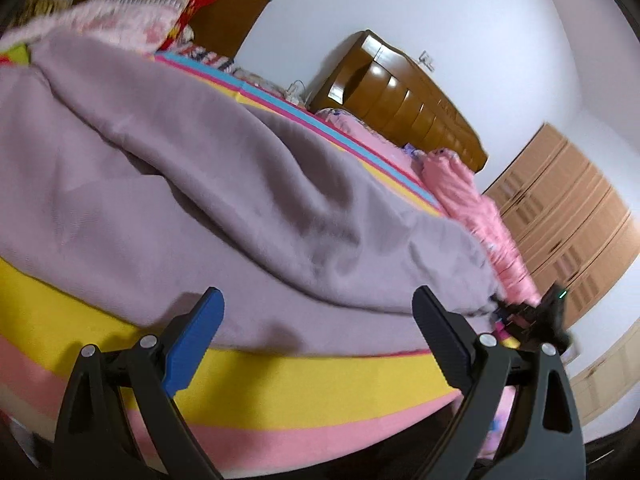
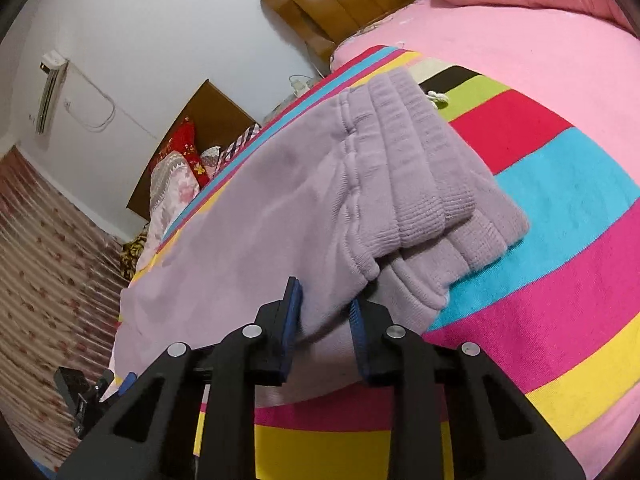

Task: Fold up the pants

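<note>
Lilac pants (image 2: 280, 216) lie spread across a striped bedspread (image 2: 560, 184) on a bed. The right gripper (image 2: 324, 312) pinches a fold of cloth near the ribbed waistband (image 2: 420, 168), its fingers (image 2: 290, 320) narrowed on the fabric. The left gripper (image 1: 316, 320) hovers wide at the pants' near edge, holding nothing. The knit looks soft, light and floppy, likely to sag between grips; thick hems and waistband seem the surest holds. Only the right view shows the waistband; only the left shows the rumpled legs and a wardrobe (image 1: 568, 208).
</note>
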Available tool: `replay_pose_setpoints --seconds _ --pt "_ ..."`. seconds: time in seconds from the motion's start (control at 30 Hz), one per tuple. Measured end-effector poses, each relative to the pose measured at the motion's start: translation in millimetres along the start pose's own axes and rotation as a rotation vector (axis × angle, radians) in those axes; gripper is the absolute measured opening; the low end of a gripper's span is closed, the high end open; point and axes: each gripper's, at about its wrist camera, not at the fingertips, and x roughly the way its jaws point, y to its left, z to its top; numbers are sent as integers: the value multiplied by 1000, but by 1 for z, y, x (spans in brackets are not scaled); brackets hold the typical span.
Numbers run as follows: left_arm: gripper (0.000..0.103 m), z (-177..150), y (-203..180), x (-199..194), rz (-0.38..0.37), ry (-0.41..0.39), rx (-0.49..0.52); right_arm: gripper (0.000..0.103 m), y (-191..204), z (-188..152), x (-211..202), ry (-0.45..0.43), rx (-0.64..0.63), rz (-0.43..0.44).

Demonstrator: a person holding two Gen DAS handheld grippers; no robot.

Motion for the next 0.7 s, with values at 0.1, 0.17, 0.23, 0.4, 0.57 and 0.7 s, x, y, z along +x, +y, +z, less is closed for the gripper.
replay_pose_setpoints --seconds 0.1,0.17,0.23,0.4,0.57,0.7 --pt "95 15 5 8 -46 1 -80 27 1 1 1 -7 -10 -5" --pt "94 23 12 14 -55 9 -139 27 -1 1 1 -10 -9 2" --pt "88 32 16 20 -24 17 -180 27 0 -3 -2 -12 -6 6" --pt "76 46 16 32 62 66 -230 27 1 -4 -2 -20 -17 2" --pt "56 56 24 35 109 73 -292 26 -2 -5 -3 -23 -16 10" --pt "70 65 25 34 238 88 -315 26 -3 -5 -3 -22 -12 16"
